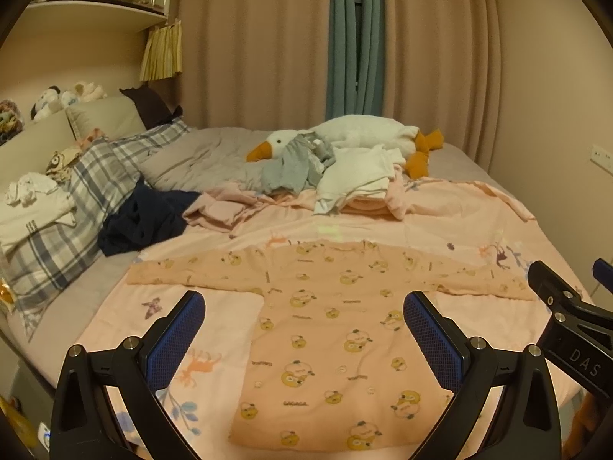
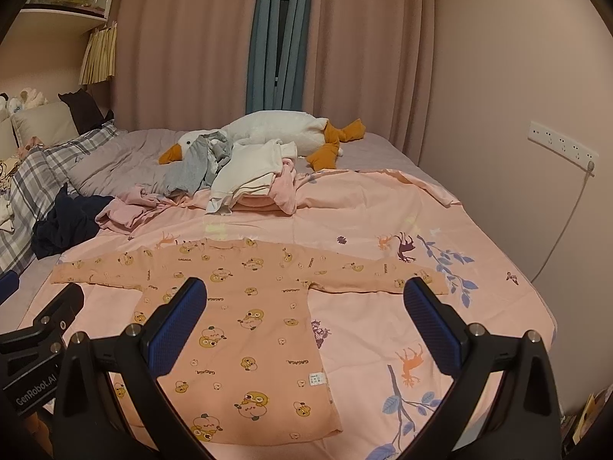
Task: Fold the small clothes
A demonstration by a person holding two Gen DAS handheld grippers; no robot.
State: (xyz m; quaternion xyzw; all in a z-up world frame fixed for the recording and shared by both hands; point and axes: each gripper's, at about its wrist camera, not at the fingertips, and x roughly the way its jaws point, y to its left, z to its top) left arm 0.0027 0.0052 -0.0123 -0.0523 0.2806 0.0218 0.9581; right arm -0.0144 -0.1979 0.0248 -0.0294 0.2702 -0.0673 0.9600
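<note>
1. A small orange shirt (image 1: 325, 329) printed with cartoon ducks lies spread flat on the pink printed sheet (image 1: 479, 222), sleeves stretched out to either side, its hem toward the cameras.
2. In the left wrist view the shirt fills the centre, its body running down to 6 o'clock and its sleeves reaching toward 9 and 3 o'clock.
3. The left gripper (image 1: 304, 329) hangs above the shirt's body with its jaws released and wide apart; nothing sits between the blue pads (image 1: 180, 337).
4. In the right wrist view the same shirt (image 2: 245, 329) lies left of centre, and a white label shows near the hem at about 5 o'clock of the garment.
5. The right gripper (image 2: 306, 329) is likewise released, jaws spread; its left pad (image 2: 180, 329) is over the shirt's body, its right pad over the sheet just beside the sleeve end.
6. Each gripper shows in the other's view: the right one at the 3 o'clock edge of the left view, the left one at the 8 o'clock edge of the right view.
7. Toward 12 o'clock, well apart from the shirt, a plush goose (image 2: 276, 130) lies across the bed with grey and white clothes (image 2: 245, 176) heaped against it.
8. A dark navy garment (image 1: 145, 218) is crumpled at about 10 o'clock, beside a plaid pillow (image 1: 84, 199).
9. Pink curtains (image 1: 260, 38) with a teal strip between them hang behind the bed.
</note>
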